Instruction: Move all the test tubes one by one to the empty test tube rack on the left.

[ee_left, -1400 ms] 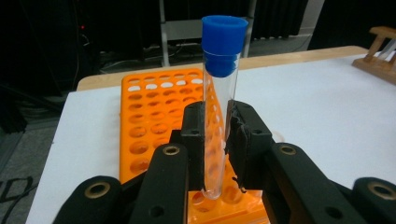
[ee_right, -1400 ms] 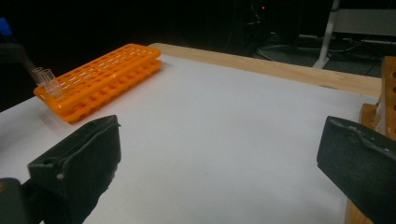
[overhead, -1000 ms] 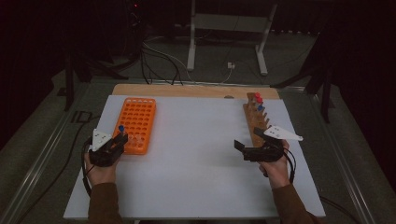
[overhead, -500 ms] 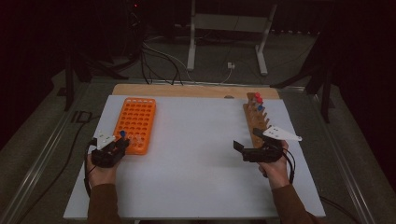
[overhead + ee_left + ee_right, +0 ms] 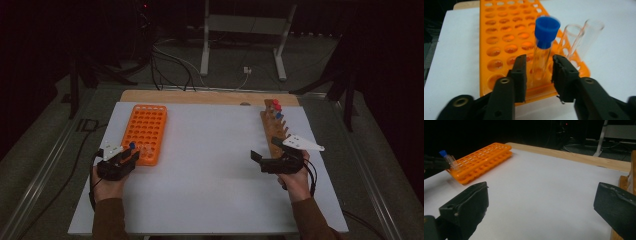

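At the left edge of the counter [image 5: 210, 195], the left gripper [image 5: 539, 72] sits at the near end of the orange rack [image 5: 506, 37], its jaws on either side of the blue-capped tube [image 5: 543, 50]. The tube stands upright in a hole of the rack's nearest rows, close to the near right corner. A narrow gap shows between each pad and the glass, so the jaws look slightly parted and not pinching the tube; the high view is too small to settle it. Just right of that tube stand two uncapped clear tubes [image 5: 576, 40], tilted a little in their holes.

The tube looks light, stiff, smooth and probably brittle, so I judge it slippery under a hard squeeze and liable to crack or shoot out. The safest hold is on the clear wall just below the cap, jaws square to it, with gentle pressure; the cap may only be pushed on and could come away if gripped alone. A straight vertical lift would keep it from binding in the hole or knocking its neighbours.

Toward the counter's right edge, the right gripper [image 5: 541, 205] hovers with jaws spread wide and nothing between them, beside the wooden rack [image 5: 274, 125] carrying red- and blue-capped tubes.
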